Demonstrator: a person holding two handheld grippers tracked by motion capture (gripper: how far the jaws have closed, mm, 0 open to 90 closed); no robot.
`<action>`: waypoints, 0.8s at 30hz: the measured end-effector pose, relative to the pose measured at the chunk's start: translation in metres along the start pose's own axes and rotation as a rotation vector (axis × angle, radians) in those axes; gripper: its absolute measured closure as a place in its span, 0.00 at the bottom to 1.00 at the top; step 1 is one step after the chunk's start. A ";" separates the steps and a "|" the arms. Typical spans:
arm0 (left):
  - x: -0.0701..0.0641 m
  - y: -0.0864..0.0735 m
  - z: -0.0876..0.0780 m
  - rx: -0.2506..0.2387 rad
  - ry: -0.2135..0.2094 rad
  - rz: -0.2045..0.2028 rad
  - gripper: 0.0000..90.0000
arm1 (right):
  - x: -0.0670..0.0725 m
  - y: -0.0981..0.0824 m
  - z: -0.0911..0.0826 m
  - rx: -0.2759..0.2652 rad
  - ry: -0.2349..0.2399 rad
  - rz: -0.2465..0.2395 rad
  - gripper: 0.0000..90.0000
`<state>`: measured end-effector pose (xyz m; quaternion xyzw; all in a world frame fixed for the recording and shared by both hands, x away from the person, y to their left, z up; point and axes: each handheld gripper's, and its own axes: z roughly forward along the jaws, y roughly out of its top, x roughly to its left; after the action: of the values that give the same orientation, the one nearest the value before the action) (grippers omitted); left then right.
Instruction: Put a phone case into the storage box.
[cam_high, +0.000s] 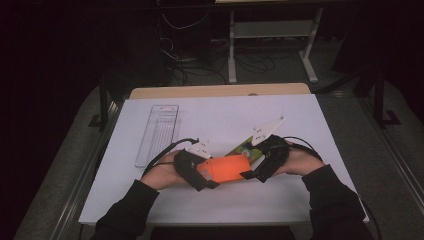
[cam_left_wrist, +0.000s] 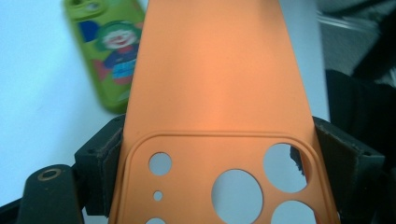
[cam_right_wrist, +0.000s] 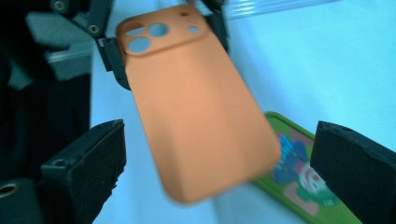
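Upper left of the high view: clear tray (cam_high: 158, 134) on the white table sheet (cam_high: 300, 120), nothing visible in it.

Lower centre-left: left gripper (cam_high: 200, 176) pinches the orange phone case (cam_high: 226, 168) across its camera-cutout end; in the left gripper view both pads press the case's edges (cam_left_wrist: 219, 93).

Lower centre-right: right gripper (cam_high: 252, 172) stands spread at the case's plain end; in the right gripper view the jaws stand well clear of it on either side, gripping nothing.

Green cartoon-print case (cam_right_wrist: 303, 172) lies flat on the sheet under the orange one.

Judgement: orange case lifted, carried by left gripper alone. Neither case in the tray, if that is the goal; placing remains.
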<state>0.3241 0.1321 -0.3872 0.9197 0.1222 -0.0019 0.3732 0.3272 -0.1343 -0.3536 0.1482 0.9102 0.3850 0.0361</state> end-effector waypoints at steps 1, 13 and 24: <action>0.000 -0.001 0.000 -0.004 0.008 -0.019 0.18 | -0.002 -0.005 -0.002 -0.008 -0.026 0.018 0.03; 0.003 -0.005 -0.001 -0.017 0.110 -0.187 0.18 | 0.008 -0.047 -0.003 -0.108 -0.185 0.303 0.02; 0.006 -0.005 -0.008 -0.059 0.164 -0.261 0.18 | 0.025 -0.062 0.012 -0.185 -0.334 0.396 0.02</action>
<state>0.3283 0.1429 -0.3856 0.8816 0.2710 0.0285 0.3854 0.2902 -0.1591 -0.4049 0.3806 0.8061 0.4362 0.1230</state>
